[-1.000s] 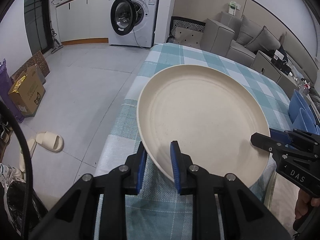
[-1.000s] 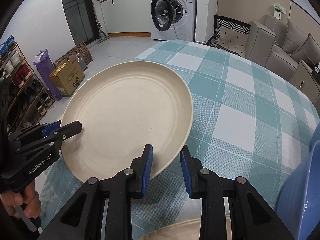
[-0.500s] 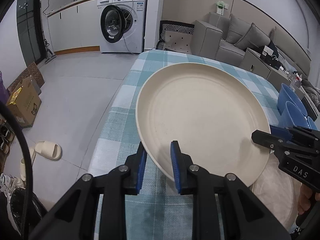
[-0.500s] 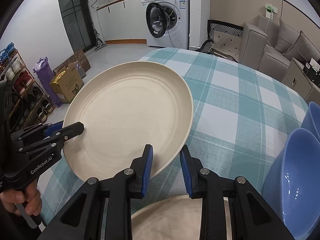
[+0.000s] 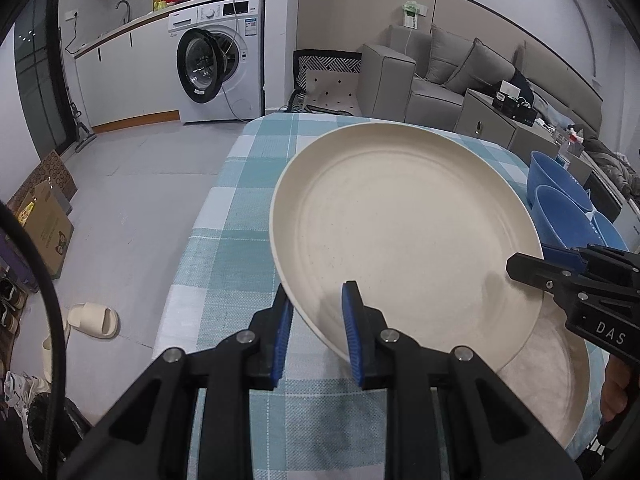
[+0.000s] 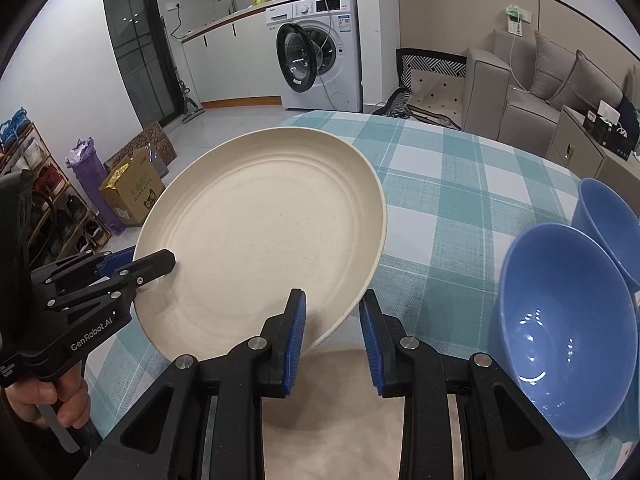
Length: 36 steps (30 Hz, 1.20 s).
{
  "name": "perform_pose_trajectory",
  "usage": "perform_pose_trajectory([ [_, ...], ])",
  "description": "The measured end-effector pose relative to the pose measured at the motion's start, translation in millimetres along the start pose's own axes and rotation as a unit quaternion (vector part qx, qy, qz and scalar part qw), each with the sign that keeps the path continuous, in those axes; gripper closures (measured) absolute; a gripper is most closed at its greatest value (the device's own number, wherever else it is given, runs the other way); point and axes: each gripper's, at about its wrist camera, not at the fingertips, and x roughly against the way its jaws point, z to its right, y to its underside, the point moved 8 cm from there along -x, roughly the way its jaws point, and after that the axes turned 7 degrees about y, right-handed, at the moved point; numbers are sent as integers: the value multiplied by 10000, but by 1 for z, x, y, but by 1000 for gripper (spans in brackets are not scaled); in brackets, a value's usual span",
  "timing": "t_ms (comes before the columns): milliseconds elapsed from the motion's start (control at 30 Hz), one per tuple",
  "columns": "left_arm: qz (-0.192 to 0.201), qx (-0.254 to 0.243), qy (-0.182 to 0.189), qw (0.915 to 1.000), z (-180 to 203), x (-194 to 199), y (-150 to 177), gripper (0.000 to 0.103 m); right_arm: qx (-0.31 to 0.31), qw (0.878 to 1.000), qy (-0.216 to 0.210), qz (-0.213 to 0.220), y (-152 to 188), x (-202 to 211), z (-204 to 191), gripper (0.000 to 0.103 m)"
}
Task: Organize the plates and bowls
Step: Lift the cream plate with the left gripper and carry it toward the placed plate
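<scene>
While both claws pinch the cream plate (image 5: 400, 240) by its rim, left gripper (image 5: 316, 332) and right gripper (image 6: 332, 332), it hangs tilted over another plate (image 6: 352, 420) on the checked tablecloth (image 6: 460, 184), blue bowls (image 6: 560, 328) just beside, washing machine (image 5: 220, 64) behind.

Close downward wrist views; shared plate (image 5: 400, 236)

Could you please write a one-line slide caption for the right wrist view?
Right gripper and left gripper clamp a round cream plate above a second cream plate, beside blue bowls.
</scene>
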Motion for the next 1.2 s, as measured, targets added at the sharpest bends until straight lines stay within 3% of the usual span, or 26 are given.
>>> perform_pose_trajectory([
  [767, -59, -668, 182, 9976, 65, 6, 12, 78, -644, 9979, -56, 47, 48, 54, 47, 75],
  [1200, -109, -796, 324, 9962, 87, 9, 27, 78, -761, 9970, -70, 95, 72, 68, 63, 75],
])
